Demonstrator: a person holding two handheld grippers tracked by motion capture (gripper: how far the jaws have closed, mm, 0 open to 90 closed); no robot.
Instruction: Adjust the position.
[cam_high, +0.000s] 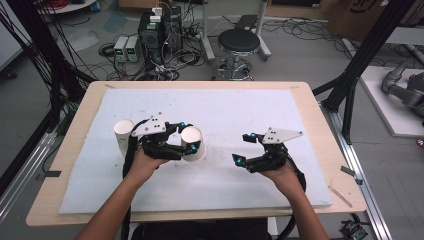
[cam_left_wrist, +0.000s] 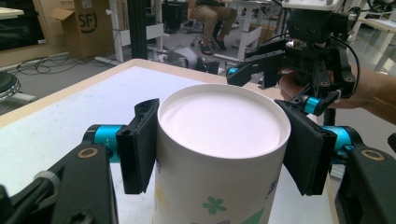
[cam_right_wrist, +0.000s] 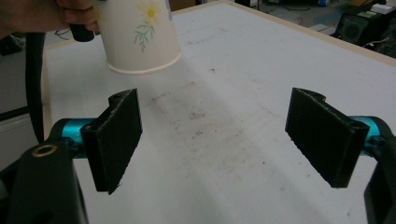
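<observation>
A white paper cup (cam_high: 193, 143) with a flower print stands bottom-up left of the table's middle. My left gripper (cam_high: 186, 137) is shut on it, one black pad pressed to each side of the cup (cam_left_wrist: 219, 140) just below its upturned base. Whether the cup's rim (cam_right_wrist: 144, 69) touches the mat or hangs just above it I cannot tell. A second white cup (cam_high: 123, 133) stands upright behind the left hand. My right gripper (cam_high: 245, 147) stands open to the right, its jaws (cam_right_wrist: 217, 140) wide apart over bare mat with nothing between them.
A white foam mat (cam_high: 220, 110) with faint brown stains covers the wooden table (cam_high: 310, 100). Beyond the far edge are a black stool (cam_high: 239, 42), computer boxes (cam_high: 155, 30) and floor cables. Black frame posts (cam_high: 350, 85) flank the table.
</observation>
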